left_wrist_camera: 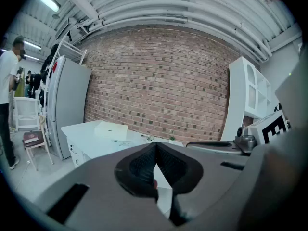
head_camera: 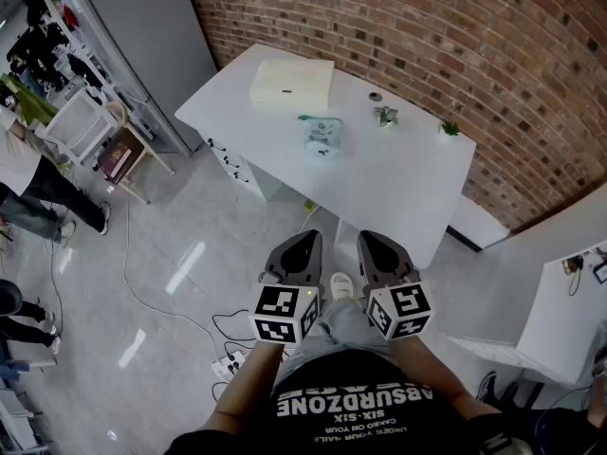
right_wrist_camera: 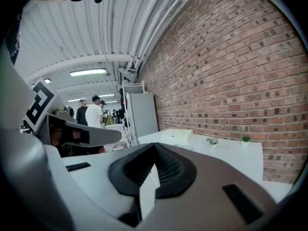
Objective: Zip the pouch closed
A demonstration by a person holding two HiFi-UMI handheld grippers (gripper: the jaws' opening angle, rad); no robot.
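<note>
Grey jaws shut, pouch far ahead.
Left gripper point(head_camera: 302, 246) and right gripper point(head_camera: 372, 245) hung side by side before the person's body, both pairs of jaws pressed together, empty. Well beyond, the pouch point(head_camera: 322, 136) lay flat near the white worktop's point(head_camera: 398, 188) middle, pale mint and white, its zip too small to judge; a cream box point(head_camera: 291, 83) sat behind it, near the brick wall point(head_camera: 427, 36).

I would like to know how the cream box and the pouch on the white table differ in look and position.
The cream box is larger, blocky and plain; the pouch is smaller, pale green and soft-looking. The box sits near the far left edge of the white table, the pouch nearer its middle. Both rest on it, apart from each other.
</note>
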